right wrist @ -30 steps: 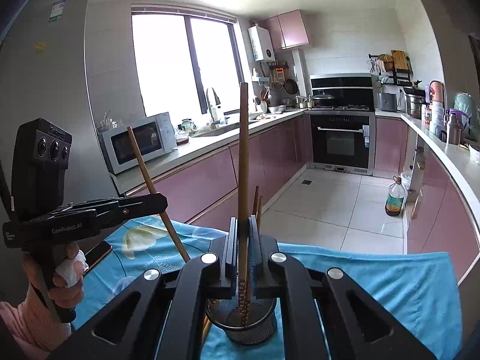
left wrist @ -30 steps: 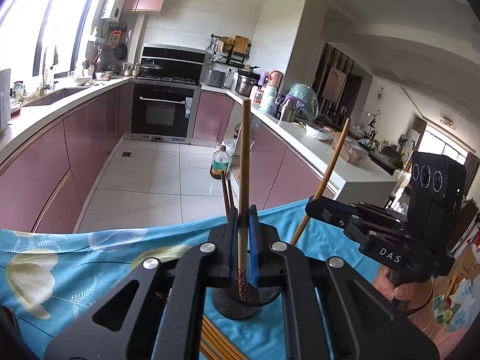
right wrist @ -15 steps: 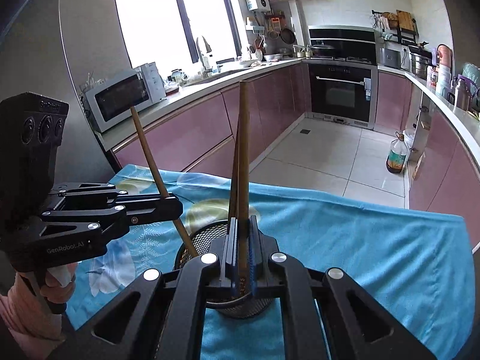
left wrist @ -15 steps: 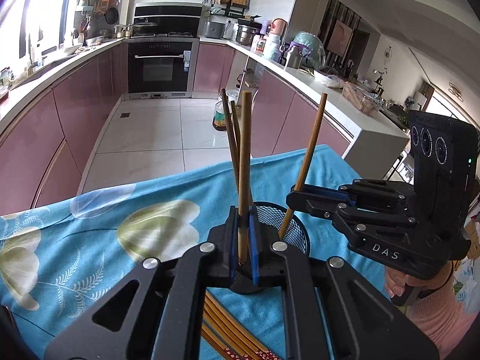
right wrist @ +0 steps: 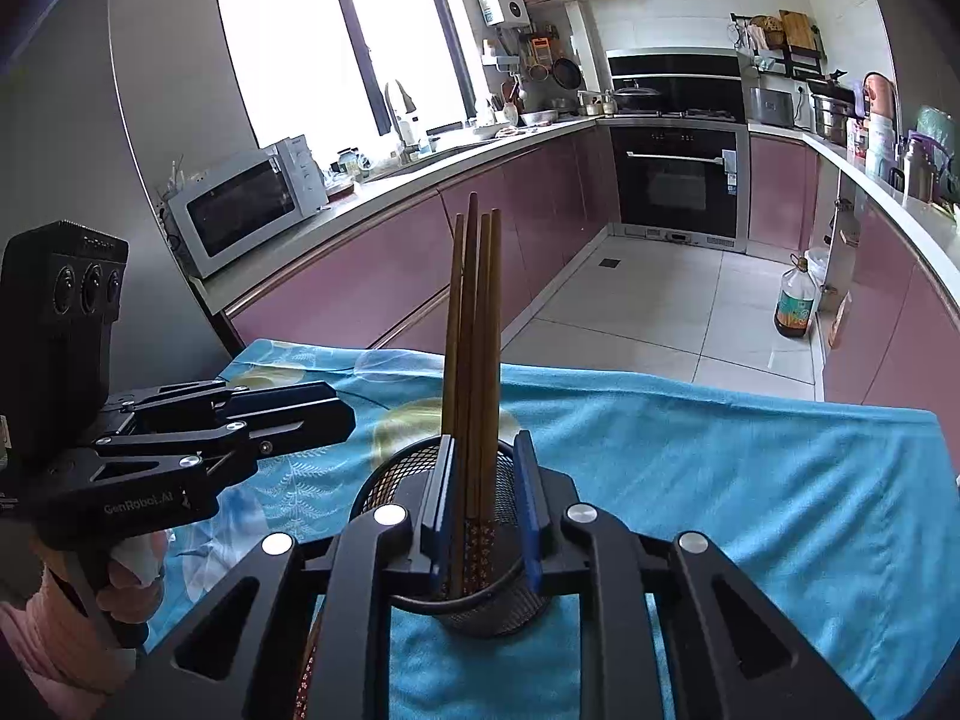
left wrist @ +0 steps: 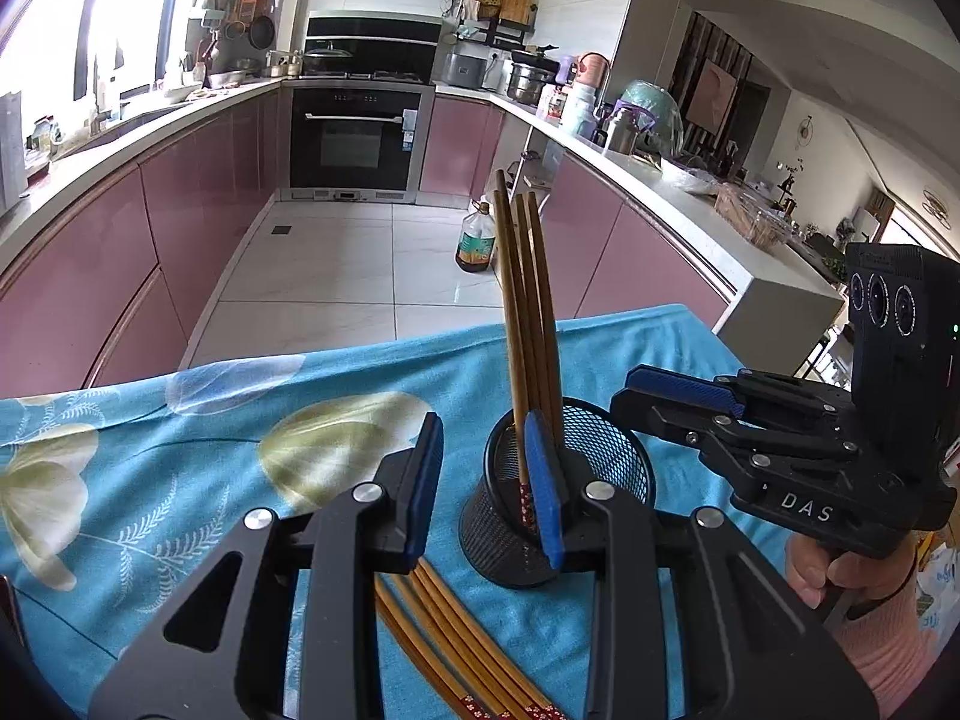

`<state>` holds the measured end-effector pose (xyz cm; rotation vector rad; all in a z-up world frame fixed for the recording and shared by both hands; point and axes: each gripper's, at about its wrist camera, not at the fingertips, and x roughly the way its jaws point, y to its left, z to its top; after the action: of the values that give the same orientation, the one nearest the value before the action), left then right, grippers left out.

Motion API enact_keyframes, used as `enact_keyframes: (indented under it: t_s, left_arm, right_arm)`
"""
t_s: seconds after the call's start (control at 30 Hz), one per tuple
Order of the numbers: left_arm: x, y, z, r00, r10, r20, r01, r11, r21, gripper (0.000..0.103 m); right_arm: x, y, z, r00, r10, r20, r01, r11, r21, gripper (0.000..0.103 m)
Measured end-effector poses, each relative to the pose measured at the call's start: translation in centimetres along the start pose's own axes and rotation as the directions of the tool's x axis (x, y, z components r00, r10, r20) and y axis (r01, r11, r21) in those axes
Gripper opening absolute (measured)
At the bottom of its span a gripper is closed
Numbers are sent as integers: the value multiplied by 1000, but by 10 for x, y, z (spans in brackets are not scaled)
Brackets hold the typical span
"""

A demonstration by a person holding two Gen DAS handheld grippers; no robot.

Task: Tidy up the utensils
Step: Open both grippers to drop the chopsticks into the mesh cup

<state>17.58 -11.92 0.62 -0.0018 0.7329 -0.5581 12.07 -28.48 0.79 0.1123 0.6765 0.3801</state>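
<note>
Left wrist view: the left gripper was seen released, its blue pads spread wide, one pad just in front of the black mesh holder on the blue floral tablecloth. Four chopsticks were stood upright in the holder, leaning together. More loose chopsticks were laid flat on the cloth beneath the gripper. The right gripper was held just beside the holder's rim. From the right wrist view, the right gripper was shown parted around the standing chopsticks, gripping nothing.
</note>
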Motion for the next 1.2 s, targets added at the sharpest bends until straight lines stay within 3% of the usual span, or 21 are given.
enact_keyframes:
  t_s: [0.27,0.43,0.6,0.87,1.2]
  left_arm:
    - [-49,11,-26,991,74,112,-76,997,9,46]
    - [-67,22,-51,983,133,126,-135,991,10,53]
    - [-63,36,-84,985,164,53,-164,986,-15,55]
    - [-25,43,-133,979,171,-114,-175,984,-29,55]
    - [0,31,-146,975,115,-188,-123,992,-32,59]
  right_arm:
    - [-27,21,-16,997,50,56,-47,998,-46,31]
    - [-41,41,-34,992,115,59,-110,990,-87,36]
    - [-27,59,-63,988,155,-28,-157,982,-108,40]
    - [20,60,-106,973,121,-196,-128,992,-23,39]
    - [29,62,-120,969,113,-221,-114,993,7,39]
